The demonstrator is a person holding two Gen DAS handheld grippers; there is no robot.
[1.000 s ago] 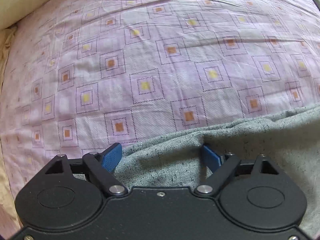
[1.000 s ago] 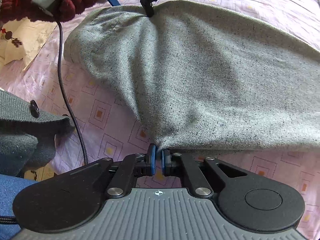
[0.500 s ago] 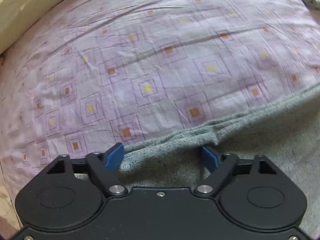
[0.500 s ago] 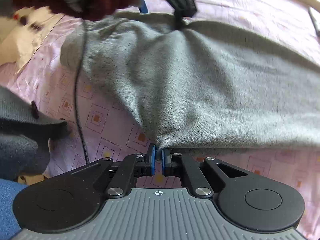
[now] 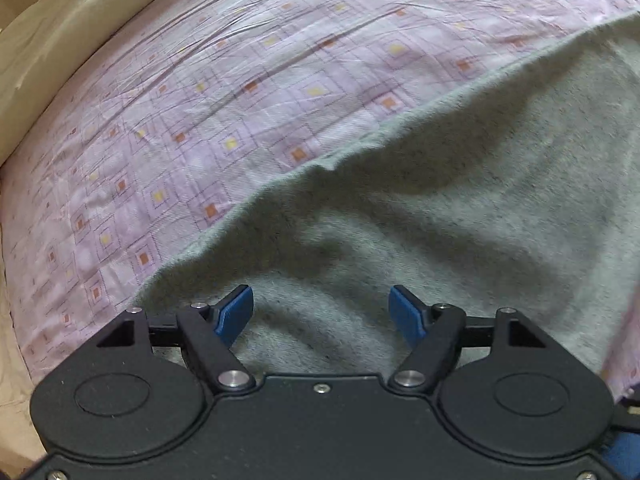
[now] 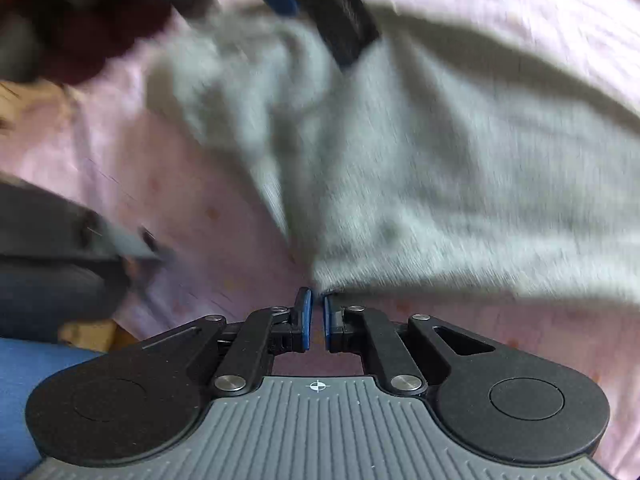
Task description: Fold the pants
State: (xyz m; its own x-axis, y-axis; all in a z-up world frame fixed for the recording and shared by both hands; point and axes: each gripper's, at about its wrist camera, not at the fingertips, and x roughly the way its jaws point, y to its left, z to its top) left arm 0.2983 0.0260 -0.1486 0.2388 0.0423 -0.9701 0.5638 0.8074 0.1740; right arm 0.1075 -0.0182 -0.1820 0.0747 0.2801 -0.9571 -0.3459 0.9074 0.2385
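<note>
Grey speckled pants [image 5: 460, 220] lie rumpled on the pink sheet. My left gripper [image 5: 320, 312] hangs over them pointing down; its jaws are closing, the blue pads [image 5: 236, 312] still wide apart, with a ridge of cloth below the gap and nothing pressed. In the right wrist view the pants [image 6: 440, 180] spread away to the upper right. My right gripper [image 6: 316, 312] is shut on their near edge at the pad tips. The left tool's dark fingers [image 6: 348, 28] show blurred at the top of that view, above the cloth.
A pink bedsheet [image 5: 200, 100] with small square prints covers the bed. A tan edge [image 5: 60, 40] runs along its far left. A hand in a dark red glove [image 6: 100, 40], a grey sleeve [image 6: 48, 232] and a blue-clad leg [image 6: 24, 380] sit at the left.
The left gripper has travelled across the pants and rolled, so much more grey cloth now fills its view. Its pads stand a little closer. The right gripper has kept its hold in place.
</note>
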